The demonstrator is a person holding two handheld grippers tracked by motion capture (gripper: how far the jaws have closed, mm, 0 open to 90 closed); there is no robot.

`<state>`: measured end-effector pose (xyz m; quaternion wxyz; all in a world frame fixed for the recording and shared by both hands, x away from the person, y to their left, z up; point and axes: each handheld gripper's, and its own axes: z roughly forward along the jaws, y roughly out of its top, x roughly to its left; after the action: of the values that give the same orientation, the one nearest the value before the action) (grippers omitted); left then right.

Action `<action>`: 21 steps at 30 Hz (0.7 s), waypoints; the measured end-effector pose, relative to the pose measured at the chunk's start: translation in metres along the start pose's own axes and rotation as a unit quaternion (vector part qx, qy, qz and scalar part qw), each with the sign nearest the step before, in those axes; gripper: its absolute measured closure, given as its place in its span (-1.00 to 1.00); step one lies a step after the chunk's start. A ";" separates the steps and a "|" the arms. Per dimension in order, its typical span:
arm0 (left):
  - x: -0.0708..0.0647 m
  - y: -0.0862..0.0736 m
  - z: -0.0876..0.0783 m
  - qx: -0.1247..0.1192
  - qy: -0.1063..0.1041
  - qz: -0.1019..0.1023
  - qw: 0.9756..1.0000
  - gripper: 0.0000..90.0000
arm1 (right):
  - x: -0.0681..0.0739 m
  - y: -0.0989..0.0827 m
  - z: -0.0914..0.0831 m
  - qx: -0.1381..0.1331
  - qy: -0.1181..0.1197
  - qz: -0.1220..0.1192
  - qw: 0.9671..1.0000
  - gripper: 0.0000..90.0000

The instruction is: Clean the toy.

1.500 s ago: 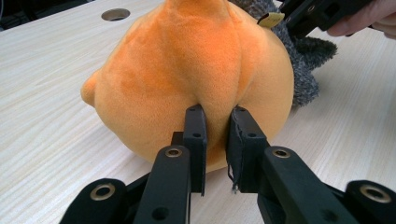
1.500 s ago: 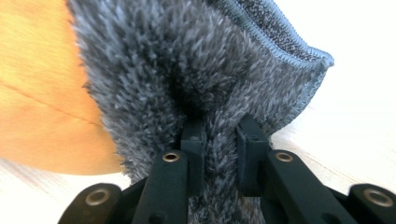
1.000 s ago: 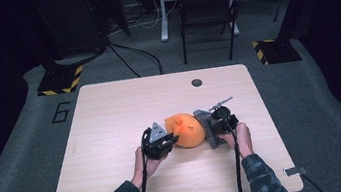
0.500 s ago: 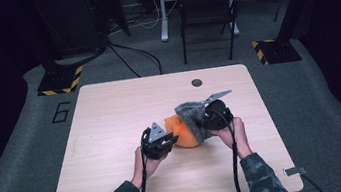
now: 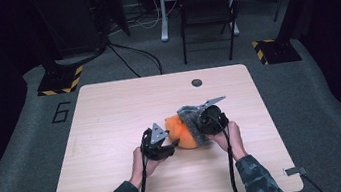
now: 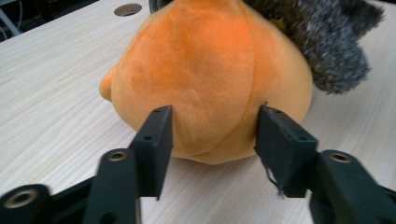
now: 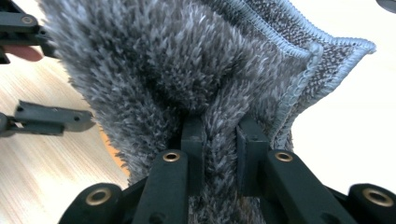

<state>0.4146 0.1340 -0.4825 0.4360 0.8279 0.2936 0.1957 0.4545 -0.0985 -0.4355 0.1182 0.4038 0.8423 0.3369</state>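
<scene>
Fuzzy cloth half on the toy

My right gripper (image 7: 219,140) pinches the grey cloth (image 7: 177,70) — my left gripper (image 6: 212,135) has just been opening, loose around the orange plush (image 6: 205,79) at frame middle — covering not finished.

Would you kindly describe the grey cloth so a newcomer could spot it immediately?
On the wooden table, find the orange plush toy near the middle. Draped over its right side is the grey cloth, shaggy with a stitched edge, pinched in the right gripper.

large dark "6" on grey floor (image 5: 61,112) left of table (image 5: 110,109)
</scene>
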 end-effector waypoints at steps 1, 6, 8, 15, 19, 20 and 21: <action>0.000 -0.001 0.002 0.003 0.001 -0.001 1.000 -0.04 | 0.002 0.000 0.000 0.000 0.001 0.005 1.000 0.71; -0.001 -0.003 0.007 0.002 -0.004 0.003 1.000 0.02 | 0.002 0.001 0.003 0.001 0.004 0.004 1.000 0.67; -0.003 -0.006 0.008 -0.002 -0.001 0.004 1.000 0.16 | 0.001 -0.001 0.004 0.004 0.006 0.003 1.000 0.63; -0.002 -0.007 0.005 -0.015 -0.001 -0.007 1.000 0.64 | 0.003 -0.002 0.004 -0.014 0.000 -0.002 1.000 0.66; 0.001 -0.004 0.001 -0.022 -0.006 -0.027 0.999 0.76 | 0.005 0.004 -0.004 -0.027 -0.006 -0.009 1.000 0.72; 0.002 -0.003 0.000 -0.024 -0.007 -0.032 0.999 0.77 | 0.006 0.005 -0.008 -0.032 -0.004 -0.002 0.999 0.72; 0.003 -0.001 -0.002 -0.025 -0.014 -0.042 0.999 0.77 | 0.006 0.007 -0.012 -0.040 -0.005 -0.002 0.999 0.72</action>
<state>0.4152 0.1378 -0.4819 0.4689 0.8060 0.3172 0.1728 0.4491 -0.0959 -0.4215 0.1395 0.3986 0.8285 0.3677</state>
